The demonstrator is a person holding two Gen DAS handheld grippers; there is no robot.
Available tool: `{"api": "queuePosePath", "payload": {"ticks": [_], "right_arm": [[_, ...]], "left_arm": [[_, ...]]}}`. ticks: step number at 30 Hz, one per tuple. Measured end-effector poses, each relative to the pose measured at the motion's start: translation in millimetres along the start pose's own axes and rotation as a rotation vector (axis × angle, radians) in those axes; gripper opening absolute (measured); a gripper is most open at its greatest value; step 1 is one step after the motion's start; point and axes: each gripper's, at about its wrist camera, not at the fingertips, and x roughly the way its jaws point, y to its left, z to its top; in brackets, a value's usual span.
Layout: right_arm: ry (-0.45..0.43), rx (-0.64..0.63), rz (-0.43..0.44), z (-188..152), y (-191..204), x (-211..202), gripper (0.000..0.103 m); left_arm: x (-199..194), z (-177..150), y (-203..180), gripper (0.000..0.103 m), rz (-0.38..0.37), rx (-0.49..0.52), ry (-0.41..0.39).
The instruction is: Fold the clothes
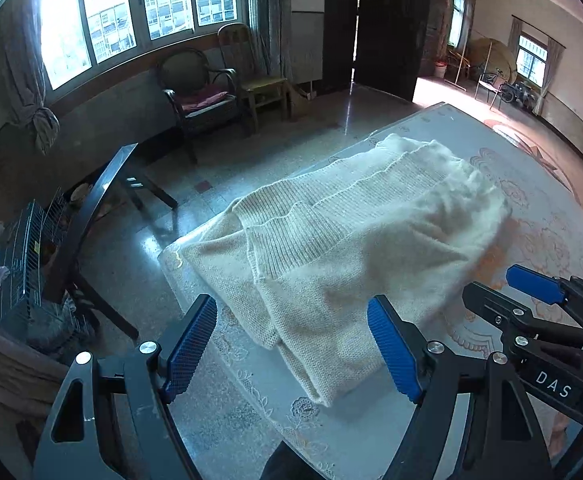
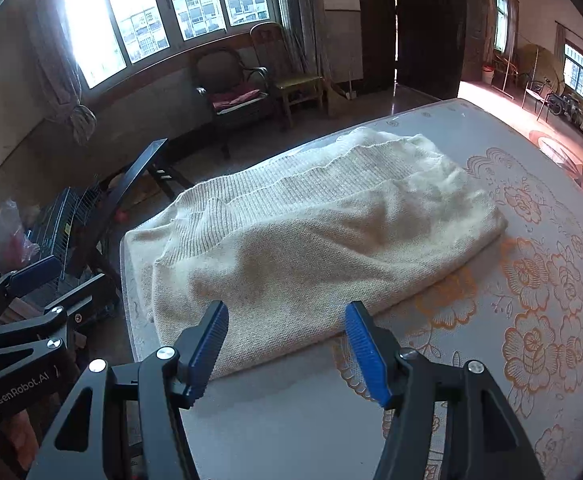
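A cream knit sweater (image 1: pixel 351 240) (image 2: pixel 311 240) lies folded in a loose bundle on a table covered with a floral cloth (image 1: pixel 551 208) (image 2: pixel 531 280); its ribbed hem edges face the table's far-left side. My left gripper (image 1: pixel 291 340) hovers open over the sweater's near-left corner, its blue pads clear of the knit. My right gripper (image 2: pixel 289 340) stands open just above the sweater's near edge with nothing pinched. Each gripper shows in the other's view: the right one (image 1: pixel 507 296) at the right edge, the left one (image 2: pixel 59 284) at the left edge off the table corner.
Left of the table stand a dark wooden bench (image 1: pixel 91 208) and a wire cage (image 1: pixel 23 248) on the floor. Two chairs (image 1: pixel 203 92) sit under the windows. The cloth to the right of the sweater (image 2: pixel 531 340) is bare.
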Motion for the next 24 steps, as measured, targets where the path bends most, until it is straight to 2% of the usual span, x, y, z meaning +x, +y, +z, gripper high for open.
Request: {"api": "queuePosePath", "payload": {"ticks": [8, 11, 19, 24], "right_arm": [[0.018, 0.036, -0.008, -2, -6, 6, 0.062], [0.021, 0.047, -0.02, -2, -9, 6, 0.062], [0.007, 0.082, -0.036, 0, -24, 0, 0.062], [-0.01, 0.092, -0.063, 3, -34, -5, 0.062]], "left_arm": [[34, 1, -23, 0.079, 0.036, -0.025, 0.126], [39, 2, -27, 0.079, 0.032, -0.051, 0.148], [26, 6, -32, 0.081, -0.017, -0.051, 0.083], [23, 8, -35, 0.082, 0.005, -0.039, 0.068]]}}
